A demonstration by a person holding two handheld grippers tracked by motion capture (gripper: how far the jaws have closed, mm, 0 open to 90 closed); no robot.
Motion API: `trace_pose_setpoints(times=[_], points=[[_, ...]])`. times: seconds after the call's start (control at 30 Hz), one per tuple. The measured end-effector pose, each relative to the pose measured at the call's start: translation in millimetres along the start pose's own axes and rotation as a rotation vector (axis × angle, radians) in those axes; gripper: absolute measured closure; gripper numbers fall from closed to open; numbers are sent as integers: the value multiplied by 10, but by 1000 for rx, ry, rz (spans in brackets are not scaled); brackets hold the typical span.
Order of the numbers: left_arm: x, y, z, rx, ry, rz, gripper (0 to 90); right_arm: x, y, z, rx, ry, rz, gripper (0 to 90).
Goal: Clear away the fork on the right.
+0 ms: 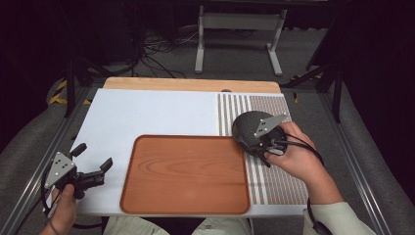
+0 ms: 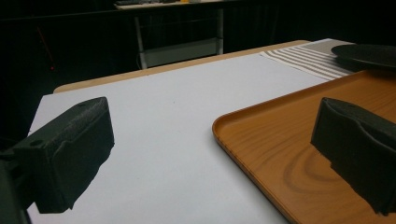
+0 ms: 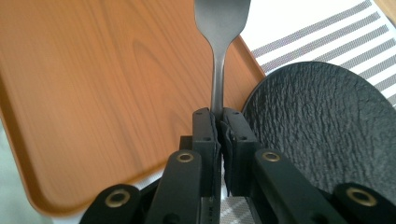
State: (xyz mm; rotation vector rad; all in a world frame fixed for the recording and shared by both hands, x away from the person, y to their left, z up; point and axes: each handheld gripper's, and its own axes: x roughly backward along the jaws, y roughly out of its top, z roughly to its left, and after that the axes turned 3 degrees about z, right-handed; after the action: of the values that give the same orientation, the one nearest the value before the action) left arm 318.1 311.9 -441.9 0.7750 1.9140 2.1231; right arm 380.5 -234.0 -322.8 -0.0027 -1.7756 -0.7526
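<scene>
— Fork (image 3: 219, 42) handle, that's what the right hand-held gripper (image 3: 219, 122) has: its jaws are clamped tight on the thin metal shaft, and the wide end sticks out ahead of them, over the edge of the wooden tray (image 3: 93, 79).

— And what sits beside that hand-held gripper?

— A black textured plate (image 3: 322, 126), just to its right in its own view, over the striped mat (image 3: 322, 39). From above, the plate (image 1: 248, 128) shows right against the right hand (image 1: 298, 159).

— The other one?

— The left hand-held gripper (image 1: 91, 162) hangs at the near left corner of the worktop (image 1: 147, 112), jaws spread wide with nothing between them, the tray (image 2: 289, 154) lying just ahead to its right.
</scene>
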Motion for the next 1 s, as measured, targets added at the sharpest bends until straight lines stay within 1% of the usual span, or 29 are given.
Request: trace_pose_setpoints(times=[0.03,0.1,0.2,0.23,0.3,0.5,0.63,0.7,0.77,0.9,0.93,0.97,1.0], points=[[0,0,1,0,1,0,1,-7,24,11,-13,-4,-5,844],[1,0,2,-1,1,1,1,-14,53,22,-21,-7,-9,845],[2,1,2,-2,2,3,1,-35,143,60,-63,-5,-30,845],[1,0,3,-1,1,1,1,-35,143,60,-63,-5,-30,845],[1,1,3,0,1,-1,1,-53,203,85,-67,1,-41,845],[1,1,1,3,1,-4,1,-111,305,140,-59,4,-39,845],[2,3,1,3,2,-4,1,-152,379,173,-71,20,-39,845],[2,3,1,4,2,-5,1,-160,395,179,-73,19,-39,845],[1,2,2,4,0,-6,1,-192,442,198,-83,28,-32,845],[4,4,2,3,2,-5,1,-231,480,216,-96,35,-18,845],[4,4,2,3,2,-5,1,-248,496,227,-108,36,-4,845],[8,5,4,0,3,-4,1,-271,515,241,-136,47,10,845],[8,6,3,-1,3,-4,1,-281,522,246,-148,55,17,845]])
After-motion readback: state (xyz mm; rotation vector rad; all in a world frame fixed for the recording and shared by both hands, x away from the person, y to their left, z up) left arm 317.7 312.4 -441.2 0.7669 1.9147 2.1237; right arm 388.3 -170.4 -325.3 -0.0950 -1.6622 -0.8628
